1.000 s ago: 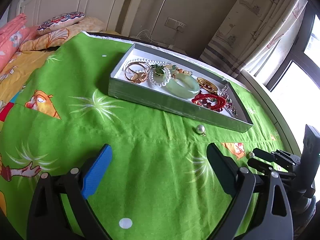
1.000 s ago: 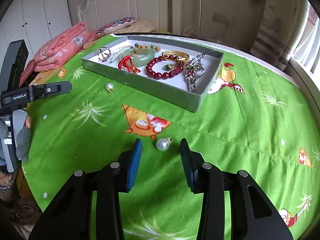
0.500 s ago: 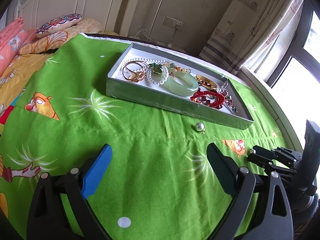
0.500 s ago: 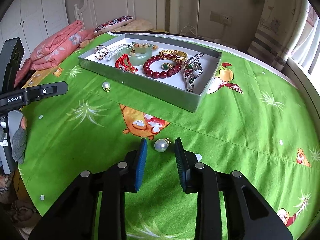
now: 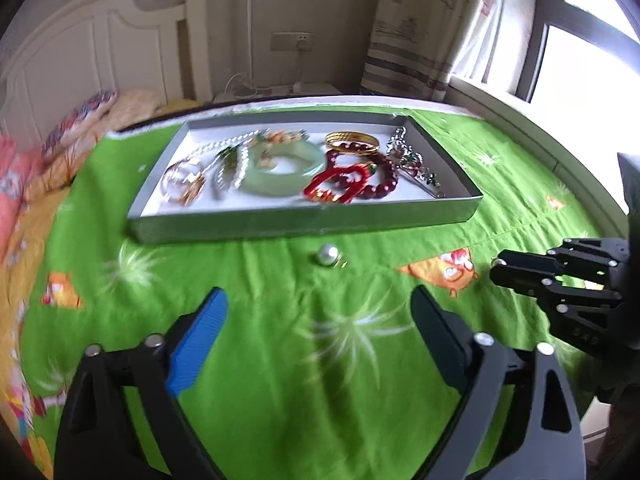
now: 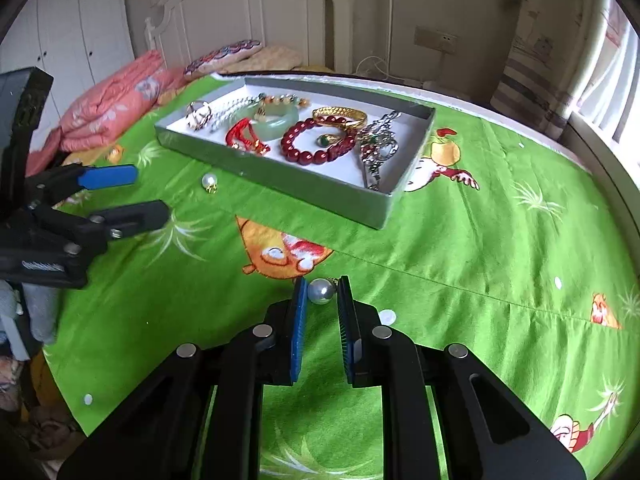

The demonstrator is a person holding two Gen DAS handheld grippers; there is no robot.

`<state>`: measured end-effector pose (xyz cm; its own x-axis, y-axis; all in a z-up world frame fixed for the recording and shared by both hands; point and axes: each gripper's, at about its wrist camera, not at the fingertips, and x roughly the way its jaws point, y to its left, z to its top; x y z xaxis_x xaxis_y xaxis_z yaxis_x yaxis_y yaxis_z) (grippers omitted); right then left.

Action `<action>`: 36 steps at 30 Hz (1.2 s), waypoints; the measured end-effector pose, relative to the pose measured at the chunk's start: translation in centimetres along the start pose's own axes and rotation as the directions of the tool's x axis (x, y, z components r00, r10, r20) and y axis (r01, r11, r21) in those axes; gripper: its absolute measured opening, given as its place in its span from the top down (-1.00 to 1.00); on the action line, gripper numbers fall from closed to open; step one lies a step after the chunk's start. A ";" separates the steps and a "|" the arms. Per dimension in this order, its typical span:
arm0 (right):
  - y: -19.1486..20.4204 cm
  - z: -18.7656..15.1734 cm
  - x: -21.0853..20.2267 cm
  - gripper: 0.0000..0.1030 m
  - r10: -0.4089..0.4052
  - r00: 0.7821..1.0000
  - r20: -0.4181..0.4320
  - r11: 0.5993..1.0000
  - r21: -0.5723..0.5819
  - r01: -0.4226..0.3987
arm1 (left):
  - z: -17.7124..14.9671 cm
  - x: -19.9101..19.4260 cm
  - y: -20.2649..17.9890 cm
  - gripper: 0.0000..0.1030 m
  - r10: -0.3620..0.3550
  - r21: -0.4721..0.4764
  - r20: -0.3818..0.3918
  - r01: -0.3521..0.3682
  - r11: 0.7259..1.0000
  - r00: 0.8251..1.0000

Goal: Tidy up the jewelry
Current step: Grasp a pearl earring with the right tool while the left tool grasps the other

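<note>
While my right claw (image 6: 322, 292) closed around the near pearl earring (image 6: 321, 291) at its tips, the other pearl (image 5: 328, 255) lay at twelve o'clock from my closing, empty left claw (image 5: 320, 320), before the tray (image 5: 304, 226).

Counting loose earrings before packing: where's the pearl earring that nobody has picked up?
In the left wrist view, the pearl earring lies on the green cloth, just outside the tray's near wall.
</note>
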<state>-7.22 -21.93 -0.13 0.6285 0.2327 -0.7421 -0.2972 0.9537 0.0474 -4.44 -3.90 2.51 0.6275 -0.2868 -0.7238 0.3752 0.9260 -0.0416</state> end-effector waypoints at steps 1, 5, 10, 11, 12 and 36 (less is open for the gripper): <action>-0.1 0.0 -0.1 0.70 0.002 1.000 0.002 1.000 0.005 -0.002 | 0.3 0.4 -0.1 -0.46 -0.005 0.003 -0.009 0.005 1.000 1.000; -0.1 0.0 -0.2 0.70 0.008 1.000 0.009 1.000 0.004 -0.008 | 1.6 2.0 -0.4 -0.17 -0.020 -0.005 -0.033 0.020 1.000 0.999; -0.4 0.0 -0.4 0.70 0.026 0.999 0.018 1.000 0.015 -0.027 | 1.8 3.6 -0.5 0.28 -0.018 0.000 -0.062 0.018 1.000 0.998; -0.4 -0.1 -0.5 0.70 0.029 0.999 0.020 0.999 0.016 -0.029 | 1.9 3.7 -0.6 0.30 -0.014 0.005 -0.061 0.014 1.000 0.998; -0.5 -0.1 -0.5 0.70 0.030 0.999 0.021 0.999 0.016 -0.030 | 1.9 3.8 -0.7 0.34 -0.018 0.006 -0.062 0.018 1.000 0.998; -0.4 -0.1 -0.7 0.70 0.036 0.999 0.028 0.999 0.016 -0.036 | 2.4 4.5 -1.0 -0.04 0.001 0.031 -0.067 0.001 1.000 0.998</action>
<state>-7.59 -22.54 0.35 0.6375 0.2717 -0.7209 -0.3080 0.9476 0.0848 -0.39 -6.72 0.97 0.5812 -0.2688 -0.7681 0.3965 0.9178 -0.0212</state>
